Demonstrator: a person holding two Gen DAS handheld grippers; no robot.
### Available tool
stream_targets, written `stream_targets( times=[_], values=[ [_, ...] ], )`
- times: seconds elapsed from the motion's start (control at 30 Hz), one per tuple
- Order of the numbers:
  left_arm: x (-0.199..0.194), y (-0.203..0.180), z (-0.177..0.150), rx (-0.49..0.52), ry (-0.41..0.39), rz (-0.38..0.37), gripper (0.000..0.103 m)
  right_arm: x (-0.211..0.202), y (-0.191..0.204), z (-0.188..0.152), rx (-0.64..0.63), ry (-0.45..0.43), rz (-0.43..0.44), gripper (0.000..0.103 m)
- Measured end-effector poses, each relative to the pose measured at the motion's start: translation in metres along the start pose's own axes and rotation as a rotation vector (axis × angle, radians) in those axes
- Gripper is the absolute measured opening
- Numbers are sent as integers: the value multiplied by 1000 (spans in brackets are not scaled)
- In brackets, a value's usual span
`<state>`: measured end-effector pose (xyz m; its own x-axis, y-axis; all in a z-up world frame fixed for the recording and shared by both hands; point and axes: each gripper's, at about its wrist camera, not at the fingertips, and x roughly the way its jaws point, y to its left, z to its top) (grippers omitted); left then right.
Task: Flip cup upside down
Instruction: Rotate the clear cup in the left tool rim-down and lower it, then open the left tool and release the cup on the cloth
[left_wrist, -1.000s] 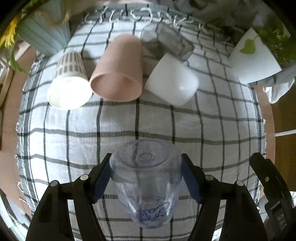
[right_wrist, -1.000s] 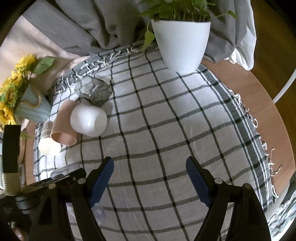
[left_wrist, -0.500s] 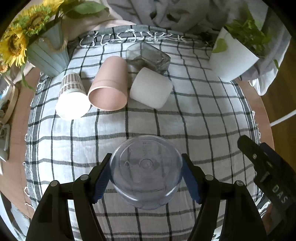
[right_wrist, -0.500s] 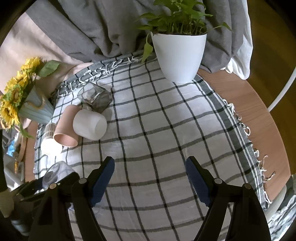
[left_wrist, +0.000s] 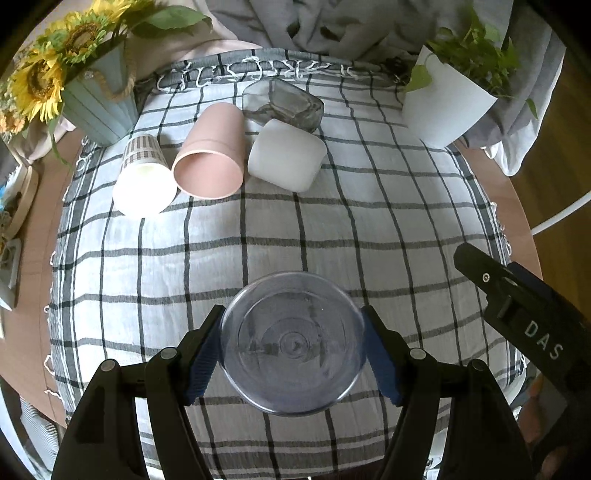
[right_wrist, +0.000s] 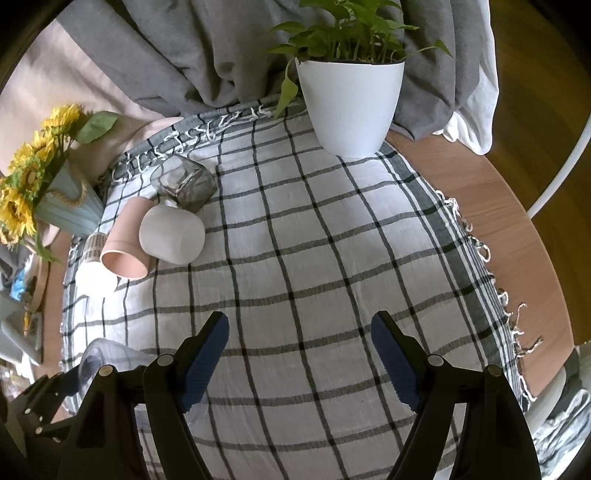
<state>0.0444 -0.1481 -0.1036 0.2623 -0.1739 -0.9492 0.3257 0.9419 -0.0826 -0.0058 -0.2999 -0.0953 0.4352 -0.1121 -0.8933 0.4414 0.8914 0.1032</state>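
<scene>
Both wrist views look steeply down, near the checked cloth (left_wrist: 332, 229); both share it.

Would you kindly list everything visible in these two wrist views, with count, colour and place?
Clear plastic cup: one, transparent, base toward camera, between left gripper's fingers.
Pink cup: one, on its side, far cloth.
White cup: one, on its side, right of pink.
Checked paper cup: one, on its side, left of pink.
Grey glass tumbler: one, on its side, behind white.
Checked tablecloth: one, white-black.
White plant pot: one, far right.
Sunflower vase: one, pale blue, far left.
Left gripper: shut on cup.
Right gripper: open, empty.
</scene>
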Motion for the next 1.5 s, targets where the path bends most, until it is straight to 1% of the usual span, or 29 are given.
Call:
stream_targets(
  times=[0.3, 0.43, 0.53, 0.6, 0.73, 0.77, 0.93, 1.13, 1.23, 1.5],
  values=[
    [2, -2, -5, 2, 4, -23, 71, -2, 0, -4, -13, 2, -15, 80],
    [5, 1, -5, -11, 23, -57, 71, -3, 1, -4, -19, -2, -17, 80],
    [8, 2, -5, -17, 39, -74, 73, -5, 2, -4, -20, -4, -21, 80],
    [10, 2, -5, -20, 49, -80, 78, -5, 1, -4, -16, 0, -23, 80],
    [8, 3, -4, -24, 34, -86, 85, -7, 1, -5, -11, 0, -41, 80],
    [8, 2, -4, -19, 30, -86, 88, -7, 0, -5, -10, -2, -44, 81],
    [6, 1, -3, -9, 24, -90, 88, -10, 0, -7, -9, -5, -52, 81],
    [-10, 1, -6, -9, -27, -78, 88, -18, -1, -8, -4, -17, -57, 81],
    [-27, 0, -9, -2, -74, -50, 89, -26, -2, -9, 0, -29, -55, 82],
    [-74, 13, -22, -20, -203, -1, 101, -71, 1, -16, 1, -108, -44, 87]
  ],
)
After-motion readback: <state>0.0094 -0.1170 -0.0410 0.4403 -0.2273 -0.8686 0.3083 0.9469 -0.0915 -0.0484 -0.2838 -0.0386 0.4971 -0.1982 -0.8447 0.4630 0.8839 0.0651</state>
